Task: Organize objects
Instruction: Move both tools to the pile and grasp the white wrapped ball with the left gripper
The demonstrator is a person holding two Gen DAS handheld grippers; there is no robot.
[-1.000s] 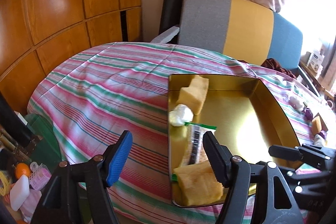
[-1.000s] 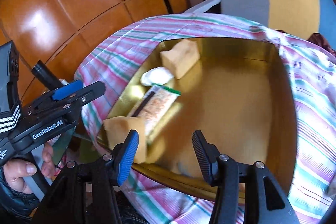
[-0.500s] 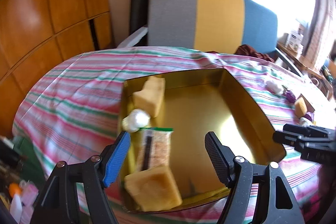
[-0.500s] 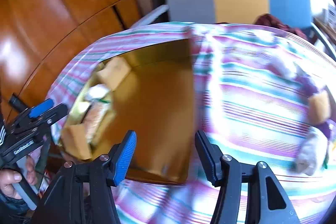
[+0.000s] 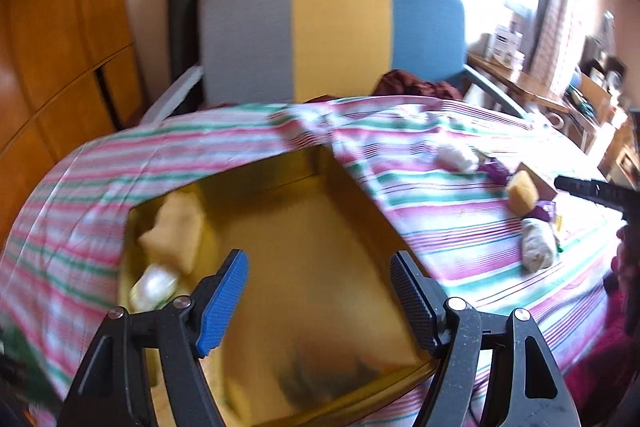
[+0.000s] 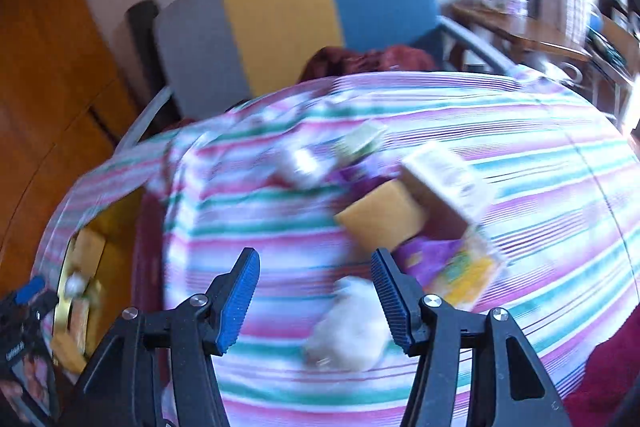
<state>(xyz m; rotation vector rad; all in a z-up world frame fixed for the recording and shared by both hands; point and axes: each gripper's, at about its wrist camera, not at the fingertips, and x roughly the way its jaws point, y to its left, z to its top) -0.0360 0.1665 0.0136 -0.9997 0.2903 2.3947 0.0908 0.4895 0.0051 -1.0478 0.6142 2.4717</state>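
Observation:
A gold tin tray (image 5: 360,195) lies on the striped tablecloth and holds a yellow sponge (image 5: 176,227) and a white wrapped piece (image 5: 154,287) at its left side. My left gripper (image 5: 320,291) is open and empty above the tray's near part. My right gripper (image 6: 316,291) is open and empty above loose things on the cloth: a white bundle (image 6: 352,327) just ahead of it, a yellow sponge (image 6: 380,219), a purple wrapper (image 6: 432,259) and a small box (image 6: 448,175). The same pile shows at the right in the left wrist view (image 5: 536,243). The right wrist view is blurred.
A grey, yellow and blue chair (image 5: 332,39) stands behind the table. Wooden panels (image 5: 60,47) line the left wall. A cluttered side table (image 5: 532,87) stands at the back right. The tray's edge (image 6: 64,291) shows at far left in the right wrist view.
Both grippers have swung to the right. The right one has left the tray and now hangs over the loose pile. The left one now sits over the tray's middle. Both stay open.

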